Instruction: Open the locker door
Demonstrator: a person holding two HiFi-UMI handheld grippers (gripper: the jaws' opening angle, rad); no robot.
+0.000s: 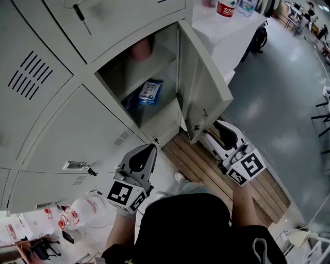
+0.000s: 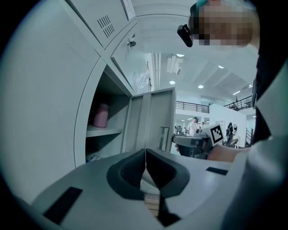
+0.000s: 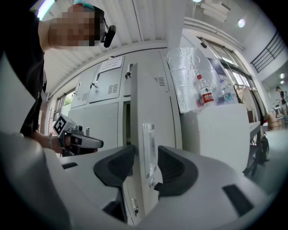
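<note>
The grey locker door (image 1: 203, 77) stands swung out, hinged on its right side, and its compartment shows a blue packet (image 1: 149, 93) and a pink bottle (image 2: 101, 116) on a shelf. My right gripper (image 1: 223, 130) is open just below the door's free edge. In the right gripper view the door's slim handle (image 3: 148, 146) shows in the gap of the right gripper (image 3: 146, 164), beyond the pads, and neither pad touches it. My left gripper (image 1: 140, 156) hangs in front of the lower closed doors. In its own view the left gripper (image 2: 146, 168) is shut and empty.
A white table (image 1: 227, 36) with a red-labelled bottle (image 1: 225, 7) stands right of the lockers. Wooden boards (image 1: 201, 165) lie on the floor under the door. Closed locker doors (image 1: 77, 139) fill the left, one with a key (image 1: 78, 11). A plastic bag (image 1: 82, 211) lies lower left.
</note>
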